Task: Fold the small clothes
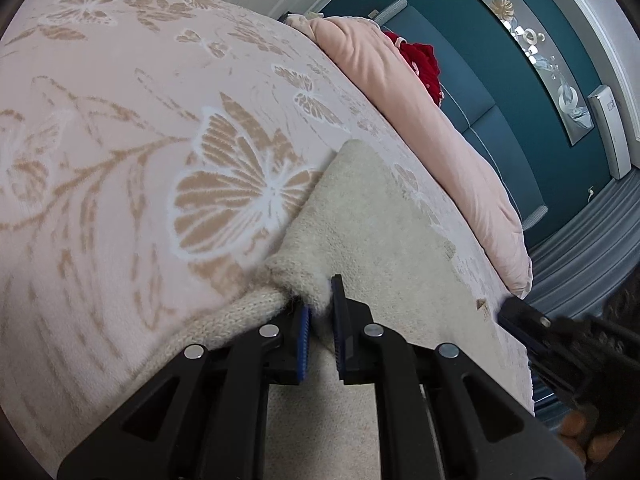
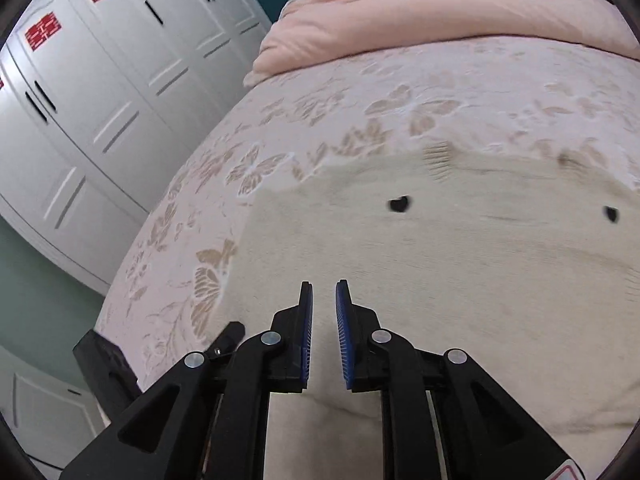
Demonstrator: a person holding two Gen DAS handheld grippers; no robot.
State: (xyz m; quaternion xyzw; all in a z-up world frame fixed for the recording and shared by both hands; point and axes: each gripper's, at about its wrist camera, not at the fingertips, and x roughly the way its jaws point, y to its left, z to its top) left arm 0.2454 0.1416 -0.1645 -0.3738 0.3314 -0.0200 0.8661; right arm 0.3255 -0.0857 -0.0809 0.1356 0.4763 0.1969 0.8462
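Observation:
A cream knitted garment [image 1: 360,216] lies flat on a pink bedspread with butterfly patterns [image 1: 120,120]. My left gripper [image 1: 320,300] is shut on a fuzzy corner of the garment, which bunches between its blue pads [image 1: 305,332]. In the right wrist view the same garment [image 2: 460,280] spreads wide, with two small black marks [image 2: 399,203] on it. My right gripper [image 2: 324,292] hovers over the garment's near edge, its jaws slightly apart with nothing between them. The right gripper also shows at the lower right of the left wrist view [image 1: 560,340].
A folded pink duvet [image 1: 420,120] and a red item [image 1: 424,64] lie along the head of the bed by a teal headboard [image 1: 520,128]. White wardrobe doors [image 2: 100,100] stand beyond the bed's left side.

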